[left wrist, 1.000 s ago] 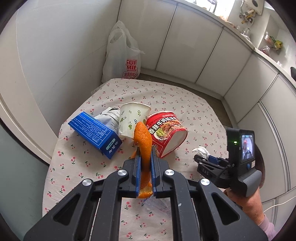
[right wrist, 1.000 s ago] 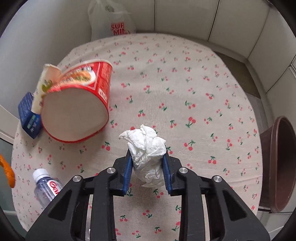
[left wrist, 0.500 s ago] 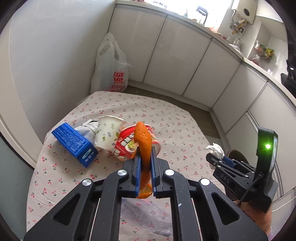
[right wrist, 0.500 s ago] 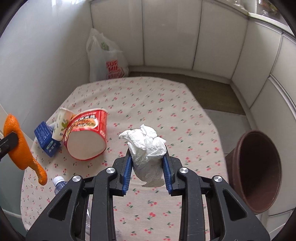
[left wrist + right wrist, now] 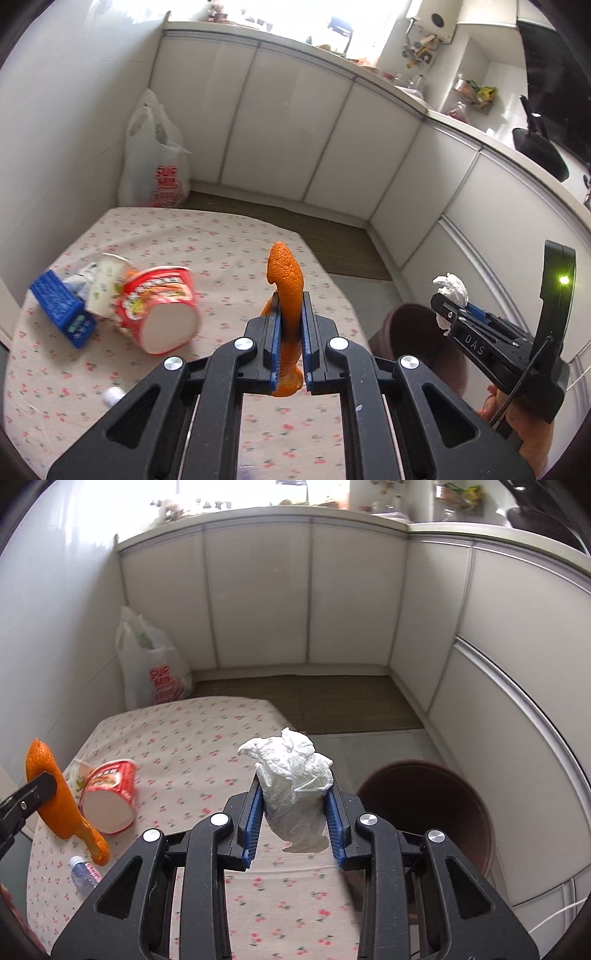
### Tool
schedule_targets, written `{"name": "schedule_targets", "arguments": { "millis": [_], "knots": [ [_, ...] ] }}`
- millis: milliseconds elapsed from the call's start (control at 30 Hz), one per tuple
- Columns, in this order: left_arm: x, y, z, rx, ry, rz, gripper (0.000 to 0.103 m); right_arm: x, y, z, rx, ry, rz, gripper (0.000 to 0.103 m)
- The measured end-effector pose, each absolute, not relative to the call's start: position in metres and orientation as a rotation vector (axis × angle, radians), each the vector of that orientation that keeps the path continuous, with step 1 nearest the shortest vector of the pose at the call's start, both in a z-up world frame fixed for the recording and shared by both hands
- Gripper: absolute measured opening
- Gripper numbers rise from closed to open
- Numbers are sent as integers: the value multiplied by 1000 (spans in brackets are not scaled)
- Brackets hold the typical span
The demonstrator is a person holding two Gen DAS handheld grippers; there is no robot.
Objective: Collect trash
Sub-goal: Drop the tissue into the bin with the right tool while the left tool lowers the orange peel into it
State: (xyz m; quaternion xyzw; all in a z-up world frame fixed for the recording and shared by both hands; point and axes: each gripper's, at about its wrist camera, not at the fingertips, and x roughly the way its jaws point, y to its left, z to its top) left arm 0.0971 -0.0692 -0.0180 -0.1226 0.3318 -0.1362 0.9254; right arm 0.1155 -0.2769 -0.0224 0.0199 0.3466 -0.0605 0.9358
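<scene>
Currently I have the table (image 5: 207, 738) under its cherry-print cloth below both of my tools, with the brown bin (image 5: 436, 805) standing on the floor just off its right edge. On the cloth's left side a red noodle cup (image 5: 159, 310) lies tipped over, touching a white paper cup (image 5: 105, 284), and a blue box (image 5: 61, 308) sits beside that. A small water bottle (image 5: 85, 871) lies nearer me.

My right gripper (image 5: 293, 812) is clamped on a crumpled white tissue (image 5: 291, 775); both blue pads press its sides, the wad bulges above the fingertips and a tail hangs below. In the left view this load hangs near the bin's rim.

My left gripper (image 5: 290, 325) has its jaws nearly together, pinching an orange peel (image 5: 286, 280). The strip stands upright between the pads, curling above the tips and protruding beneath them, over the table.
</scene>
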Motion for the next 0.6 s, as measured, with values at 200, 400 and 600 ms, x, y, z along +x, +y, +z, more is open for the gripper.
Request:
{"name": "schedule_targets", "arguments": {
  "millis": [200,400,600],
  "knots": [
    [104,-127,-12,-237,682,-352,9,104,-332,-16,86,668,-228,29],
    [107,-174,-6,-217,686,-413,9,93,-376,-12,120,610,-354,30],
    [108,-211,-9,-193,700,-450,9,85,-416,-16,186,564,-492,33]
  ]
}}
